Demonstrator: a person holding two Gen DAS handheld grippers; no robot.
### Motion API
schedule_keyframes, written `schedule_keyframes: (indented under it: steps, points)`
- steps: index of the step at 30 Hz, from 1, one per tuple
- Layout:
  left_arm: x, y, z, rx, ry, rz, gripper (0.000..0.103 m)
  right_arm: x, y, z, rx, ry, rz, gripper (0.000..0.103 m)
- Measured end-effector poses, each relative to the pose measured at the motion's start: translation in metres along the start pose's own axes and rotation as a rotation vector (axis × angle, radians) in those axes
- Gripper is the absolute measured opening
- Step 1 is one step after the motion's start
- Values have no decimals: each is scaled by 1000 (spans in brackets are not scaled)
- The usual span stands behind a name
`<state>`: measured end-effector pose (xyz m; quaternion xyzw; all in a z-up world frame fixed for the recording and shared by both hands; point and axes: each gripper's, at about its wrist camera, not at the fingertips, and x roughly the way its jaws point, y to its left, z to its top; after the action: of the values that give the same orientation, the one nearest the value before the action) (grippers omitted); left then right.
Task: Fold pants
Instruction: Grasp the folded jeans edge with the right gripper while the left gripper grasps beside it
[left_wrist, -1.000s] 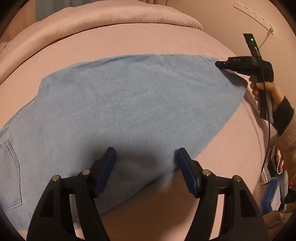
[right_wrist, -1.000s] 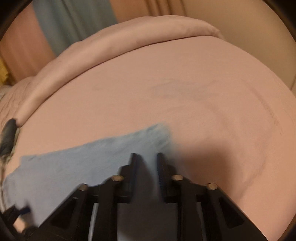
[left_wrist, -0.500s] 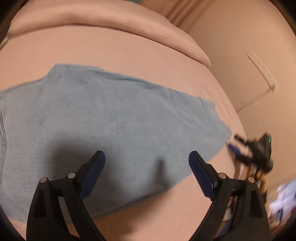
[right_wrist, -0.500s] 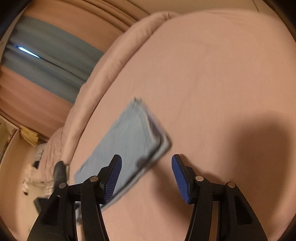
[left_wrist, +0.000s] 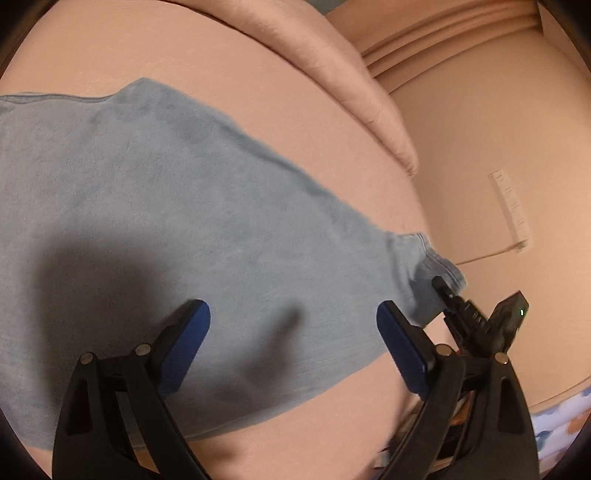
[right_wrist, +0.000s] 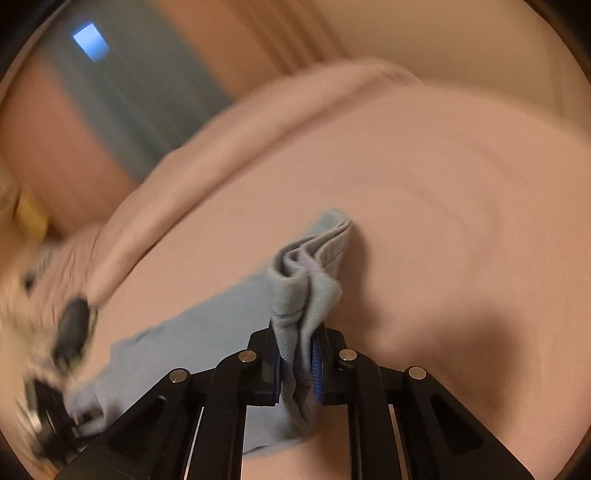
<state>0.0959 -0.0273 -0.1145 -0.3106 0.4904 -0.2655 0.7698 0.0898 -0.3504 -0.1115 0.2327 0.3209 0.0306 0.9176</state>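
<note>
Light blue pants (left_wrist: 184, 221) lie flat on the pink bed (left_wrist: 184, 55). My left gripper (left_wrist: 291, 310) hovers open over the near edge of the leg with nothing between its blue pads. In the left wrist view my right gripper (left_wrist: 441, 286) sits at the hem corner on the right. In its own view the right gripper (right_wrist: 297, 343) has jaws closing, pads pressing on the bunched hem (right_wrist: 314, 258) of the pants (right_wrist: 207, 325). The hem is lifted into folds above the sheet.
A rolled pink duvet (left_wrist: 332, 62) runs along the far side of the bed. Beyond it are a wall (left_wrist: 480, 147) with a power strip (left_wrist: 511, 210) and a blue-grey curtain (right_wrist: 122, 92). Clutter shows past the bed's right edge (left_wrist: 561, 424).
My right gripper let go of the hem, swung away open, then came back and pinched the hem, bunching it. My left gripper opened wider and rolled, shifting right along the leg.
</note>
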Motion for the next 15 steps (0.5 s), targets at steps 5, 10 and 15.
schedule_keyframes:
  steps: [5,10,15]
  points:
    - [3,-19,14,-55,-15,-175,94,-6,91,-10,-307,-27,85,15]
    - [18,-29,21,-102,-6,-315,95,3,141,-51,-476,34,150,15]
    - [45,-6,28,-232,34,-355,78,21,171,-85,-574,106,195,15]
